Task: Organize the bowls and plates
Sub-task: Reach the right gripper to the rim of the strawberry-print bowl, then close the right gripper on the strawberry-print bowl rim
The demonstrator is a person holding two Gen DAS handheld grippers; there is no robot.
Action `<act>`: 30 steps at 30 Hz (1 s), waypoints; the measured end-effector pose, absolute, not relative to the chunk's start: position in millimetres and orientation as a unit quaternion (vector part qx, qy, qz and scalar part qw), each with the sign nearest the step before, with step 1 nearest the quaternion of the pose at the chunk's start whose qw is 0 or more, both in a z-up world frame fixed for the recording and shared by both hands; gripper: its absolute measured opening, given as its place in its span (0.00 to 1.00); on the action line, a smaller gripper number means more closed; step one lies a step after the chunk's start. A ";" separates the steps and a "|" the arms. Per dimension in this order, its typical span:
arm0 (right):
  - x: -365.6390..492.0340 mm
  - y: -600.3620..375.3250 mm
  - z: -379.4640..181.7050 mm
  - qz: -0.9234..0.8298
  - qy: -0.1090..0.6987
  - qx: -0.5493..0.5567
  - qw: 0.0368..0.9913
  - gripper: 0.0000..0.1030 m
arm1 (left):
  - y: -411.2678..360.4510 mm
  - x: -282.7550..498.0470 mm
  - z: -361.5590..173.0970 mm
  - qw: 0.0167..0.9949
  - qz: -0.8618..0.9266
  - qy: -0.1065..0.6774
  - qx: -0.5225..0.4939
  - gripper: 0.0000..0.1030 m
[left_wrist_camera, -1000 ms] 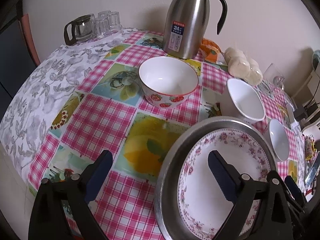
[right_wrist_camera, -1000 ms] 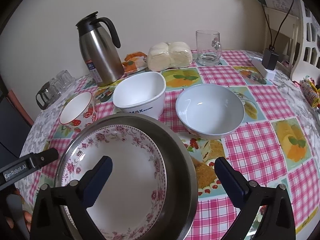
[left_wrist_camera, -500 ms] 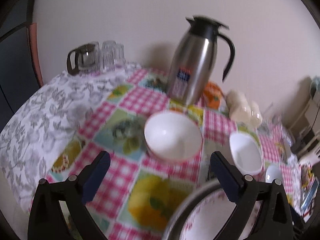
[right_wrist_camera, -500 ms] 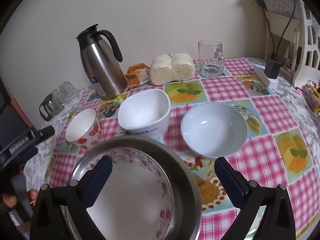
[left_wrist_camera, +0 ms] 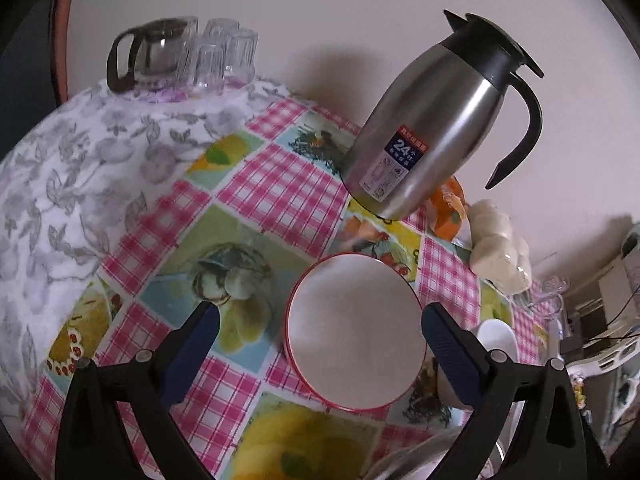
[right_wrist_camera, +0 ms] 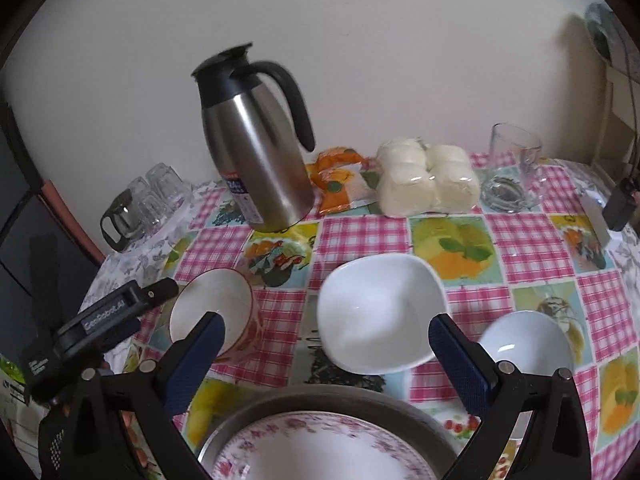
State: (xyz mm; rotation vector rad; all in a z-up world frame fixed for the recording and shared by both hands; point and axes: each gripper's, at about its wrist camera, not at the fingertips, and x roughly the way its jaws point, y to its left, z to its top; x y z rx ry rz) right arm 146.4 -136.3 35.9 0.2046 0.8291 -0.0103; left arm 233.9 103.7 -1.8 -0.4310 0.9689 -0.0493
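Big metal pan with flowery plate inside, low at 6 o'clock in the right view. Square white bowl straight ahead at 12 o'clock of the right gripper, framed by wide-open, empty jaws. Round white bowl off at 3 o'clock. Red-rimmed bowl right between the wide-open, empty jaws of the left gripper. Left one closest to it. Round, so no long side.

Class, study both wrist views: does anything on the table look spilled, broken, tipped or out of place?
Nothing stands out. The red-rimmed bowl, square white bowl and round white bowl sit upright and empty; the steel flask stands upright, leaning only through lens distortion.
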 end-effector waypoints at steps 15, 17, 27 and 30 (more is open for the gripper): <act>197.8 -79.9 -19.9 -0.008 0.490 0.090 0.867 0.64 | 124.6 241.5 -39.5 0.826 -0.037 0.509 -0.237 0.68; 203.1 -76.8 -24.3 -0.008 0.493 0.089 0.865 0.60 | 121.6 243.2 -42.3 0.828 -0.042 0.509 -0.232 0.64; 225.5 -53.9 -43.4 -0.017 0.519 0.070 0.852 0.32 | 117.4 253.3 -57.5 0.823 -0.050 0.518 -0.229 0.24; 230.6 -50.8 -50.0 -0.020 0.528 0.069 0.846 0.25 | 114.8 254.5 -60.6 0.822 -0.053 0.519 -0.228 0.19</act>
